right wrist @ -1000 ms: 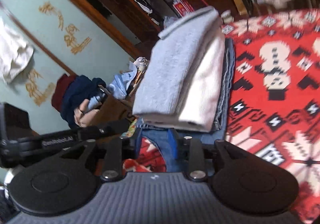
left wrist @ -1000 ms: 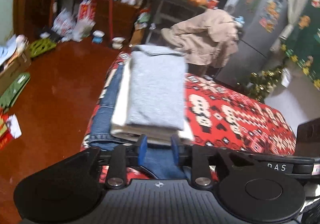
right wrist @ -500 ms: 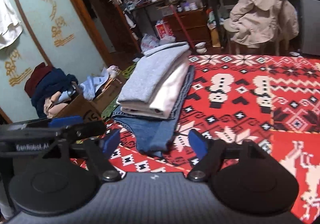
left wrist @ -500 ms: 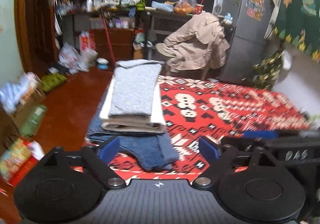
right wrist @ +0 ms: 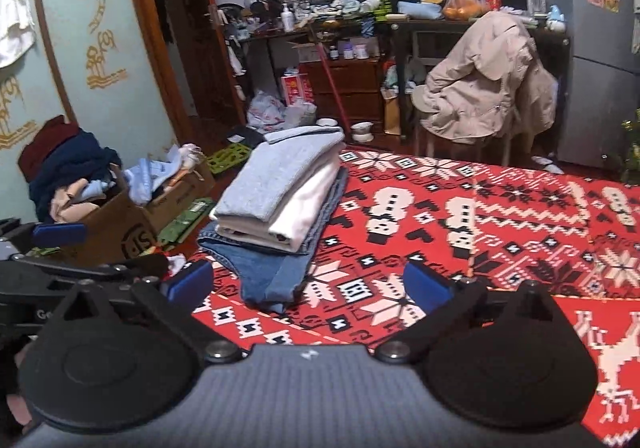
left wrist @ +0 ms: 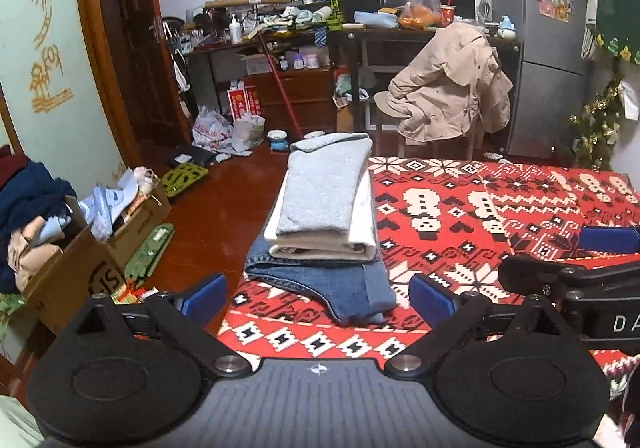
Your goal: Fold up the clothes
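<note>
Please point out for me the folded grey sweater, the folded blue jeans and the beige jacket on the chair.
folded grey sweater (left wrist: 324, 187), left wrist view, middle of its top face.
folded blue jeans (left wrist: 340, 288), left wrist view, near end that sticks out below the stack.
beige jacket (right wrist: 486, 83), right wrist view, its back draped over the chair.

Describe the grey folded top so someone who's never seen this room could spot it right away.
Find the red patterned blanket and go to its edge nearest the wooden floor, where a stack of folded clothes sits. The grey top lies on top, above a cream piece and blue jeans; it is the only grey one.
</note>
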`<state>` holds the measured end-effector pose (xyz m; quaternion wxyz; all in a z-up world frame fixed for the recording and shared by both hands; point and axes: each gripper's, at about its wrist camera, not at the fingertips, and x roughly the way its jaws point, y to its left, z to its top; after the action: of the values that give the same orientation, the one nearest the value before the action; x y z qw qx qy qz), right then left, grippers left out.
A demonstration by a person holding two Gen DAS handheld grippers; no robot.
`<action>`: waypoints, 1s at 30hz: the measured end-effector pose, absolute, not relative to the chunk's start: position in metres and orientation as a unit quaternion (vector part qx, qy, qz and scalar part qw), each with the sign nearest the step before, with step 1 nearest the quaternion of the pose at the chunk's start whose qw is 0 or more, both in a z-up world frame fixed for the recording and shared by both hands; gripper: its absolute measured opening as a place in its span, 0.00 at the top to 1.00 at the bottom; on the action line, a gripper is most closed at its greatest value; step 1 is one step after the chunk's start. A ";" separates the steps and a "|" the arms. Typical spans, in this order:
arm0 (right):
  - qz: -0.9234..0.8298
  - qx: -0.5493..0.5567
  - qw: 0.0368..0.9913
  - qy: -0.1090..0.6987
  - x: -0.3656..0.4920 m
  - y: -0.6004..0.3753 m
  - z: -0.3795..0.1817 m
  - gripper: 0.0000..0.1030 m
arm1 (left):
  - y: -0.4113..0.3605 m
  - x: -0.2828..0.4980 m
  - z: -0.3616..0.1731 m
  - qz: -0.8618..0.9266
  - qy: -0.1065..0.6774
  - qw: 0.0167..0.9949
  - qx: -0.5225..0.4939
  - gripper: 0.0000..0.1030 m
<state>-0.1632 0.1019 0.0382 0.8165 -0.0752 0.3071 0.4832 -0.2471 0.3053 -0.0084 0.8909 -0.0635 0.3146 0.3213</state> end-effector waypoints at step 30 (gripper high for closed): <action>0.451 -0.118 0.828 0.312 -0.182 0.090 0.056 0.01 | 0.297 -0.258 0.000 0.322 0.334 0.878 -0.117 0.17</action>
<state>-0.1817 0.0899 0.0559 0.8280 -0.1182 0.3118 0.4507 -0.2575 0.2974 0.0003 0.8780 -0.1170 0.3338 0.3224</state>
